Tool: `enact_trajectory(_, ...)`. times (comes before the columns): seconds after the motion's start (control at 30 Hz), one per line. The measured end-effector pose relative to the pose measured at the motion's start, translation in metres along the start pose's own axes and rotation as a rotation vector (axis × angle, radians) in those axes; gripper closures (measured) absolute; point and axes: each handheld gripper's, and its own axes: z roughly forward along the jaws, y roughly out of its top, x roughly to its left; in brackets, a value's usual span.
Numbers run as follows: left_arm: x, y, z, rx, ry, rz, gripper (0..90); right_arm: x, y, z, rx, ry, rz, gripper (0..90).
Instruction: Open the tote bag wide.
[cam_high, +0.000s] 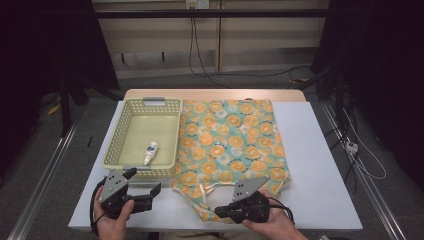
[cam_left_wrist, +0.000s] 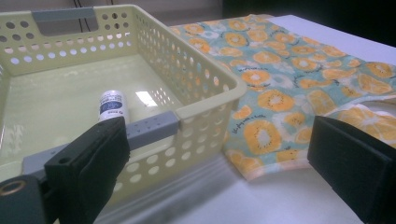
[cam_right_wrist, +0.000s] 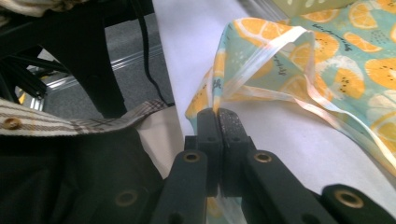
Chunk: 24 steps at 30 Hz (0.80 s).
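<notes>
We have the right tool (cam_right_wrist: 218, 116) clenched on the strap (cam_right_wrist: 261, 51) of the fabric bag (cam_high: 230, 142), jaws pressed flat together with the thin strap edge pinched between the tips. That grip sits at the table's (cam_high: 320, 165) near edge, right of centre. The bag lies flat along the middle of the table, reaching from the far edge almost to the near one, its handles at our end. Pinching the strap rather than the body makes sense to us: it is the one raised, loose part, so it probably gives a way to lift or open the bag.

The left tool (cam_high: 145, 190) is released, jaws wide apart with nothing between them. It hovers at the near left of the table, just in front of the basket (cam_high: 112, 150), likely waiting to take the other handle or the bag's mouth.

Materials, quickly. The bag is soft woven cloth, teal with orange citrus slices, and its pale strap is folded into a loop. The basket is rigid pale-yellow plastic, rectangular, with perforated walls and grey handle strips; it touches the bag's left side. Inside it lies a small white tube (cam_high: 150, 152) with a blue label, toward the near right corner. The table top is smooth and white, matte.
</notes>
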Motion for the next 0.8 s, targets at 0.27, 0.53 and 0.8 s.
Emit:
enact_trajectory(0.27, 0.0, 0.001, 0.002, 0.005, -0.004, 0.005, 5.1, -0.013, 0.009, -0.01, -0.037, -0.099, 0.013, 90.0)
enact_trajectory(0.53, 0.0, 0.001, 0.003, 0.007, -0.013, 0.006, 5.1, -0.024, -0.006, 0.005, 0.033, -0.105, 0.025, 83.7)
enact_trajectory(0.8, 0.0, 0.001, 0.004, 0.005, -0.015, 0.008, 5.1, -0.014, 0.003, 0.014, 0.049, -0.052, -0.004, 69.1)
